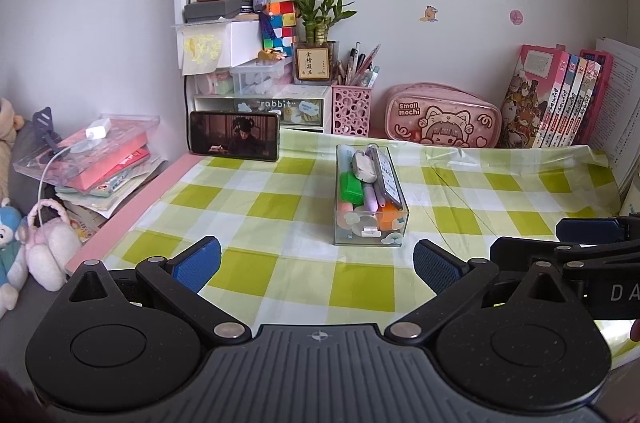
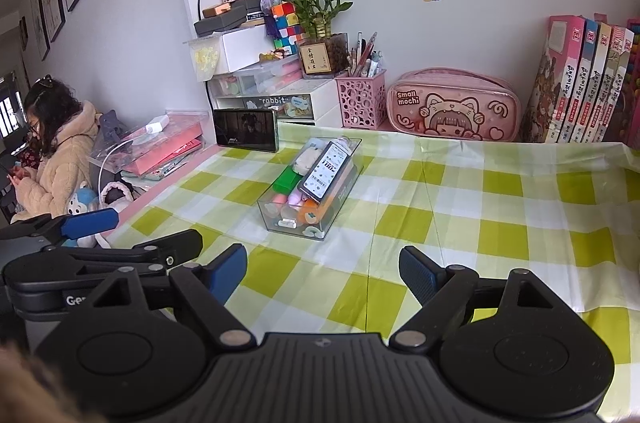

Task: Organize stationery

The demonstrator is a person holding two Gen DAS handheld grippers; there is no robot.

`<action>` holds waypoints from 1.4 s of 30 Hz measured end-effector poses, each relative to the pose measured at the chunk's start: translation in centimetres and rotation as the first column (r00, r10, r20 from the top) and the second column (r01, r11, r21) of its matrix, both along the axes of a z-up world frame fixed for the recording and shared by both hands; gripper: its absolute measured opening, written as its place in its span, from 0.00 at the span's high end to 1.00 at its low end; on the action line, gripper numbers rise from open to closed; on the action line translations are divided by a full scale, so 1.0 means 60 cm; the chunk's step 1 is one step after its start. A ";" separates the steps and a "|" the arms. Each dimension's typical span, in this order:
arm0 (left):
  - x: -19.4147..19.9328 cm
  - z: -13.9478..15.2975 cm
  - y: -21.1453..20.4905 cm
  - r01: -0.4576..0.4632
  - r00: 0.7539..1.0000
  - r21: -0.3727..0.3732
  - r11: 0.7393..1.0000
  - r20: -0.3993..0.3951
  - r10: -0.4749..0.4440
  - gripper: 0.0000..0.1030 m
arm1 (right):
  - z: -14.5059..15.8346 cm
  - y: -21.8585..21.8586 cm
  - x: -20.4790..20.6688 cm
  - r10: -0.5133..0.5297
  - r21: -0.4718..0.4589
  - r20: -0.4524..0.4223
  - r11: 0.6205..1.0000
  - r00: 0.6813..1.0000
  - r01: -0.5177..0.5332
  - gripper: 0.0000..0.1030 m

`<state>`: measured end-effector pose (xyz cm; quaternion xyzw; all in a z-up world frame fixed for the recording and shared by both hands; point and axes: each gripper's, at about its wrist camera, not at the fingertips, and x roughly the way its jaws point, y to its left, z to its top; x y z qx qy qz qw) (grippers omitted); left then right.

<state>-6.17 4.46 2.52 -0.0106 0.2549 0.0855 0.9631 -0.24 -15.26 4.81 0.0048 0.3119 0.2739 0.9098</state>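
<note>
- Left wrist view: my left gripper (image 1: 317, 265) hangs spread wide and empty over the green-and-white checked tablecloth (image 1: 260, 219). The clear rectangular plastic box (image 1: 370, 197), packed with erasers and markers, sits straight ahead, well apart from it.
- Right wrist view: my right gripper (image 2: 323, 273) is equally wide, holding nothing; the box (image 2: 310, 183) looks filled, so I judge both tools pulled back clear.

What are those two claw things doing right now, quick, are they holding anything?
Left gripper: open, fingers spread wide, holding nothing, above the checked tablecloth.
Right gripper: open, holding nothing, also above the tablecloth, short of the clear box of stationery.
</note>
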 end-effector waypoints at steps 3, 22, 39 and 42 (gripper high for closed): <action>-0.001 0.001 -0.001 0.000 1.000 0.006 1.000 0.004 0.000 0.05 | -0.001 0.000 -0.001 -0.001 0.006 -0.002 1.000 1.000 0.001 0.23; -0.002 0.000 -0.001 0.001 1.000 0.010 1.000 0.008 -0.001 0.05 | 0.000 0.001 -0.006 -0.014 -0.002 0.013 1.000 1.000 0.014 0.23; 0.001 -0.002 0.001 0.011 1.000 -0.009 1.000 0.000 -0.011 0.05 | -0.002 -0.001 -0.007 -0.020 -0.007 0.012 1.000 1.000 0.020 0.23; 0.001 -0.002 0.001 0.011 1.000 -0.008 1.000 0.000 -0.011 0.05 | -0.002 -0.002 -0.007 -0.021 -0.008 0.012 1.000 1.000 0.021 0.23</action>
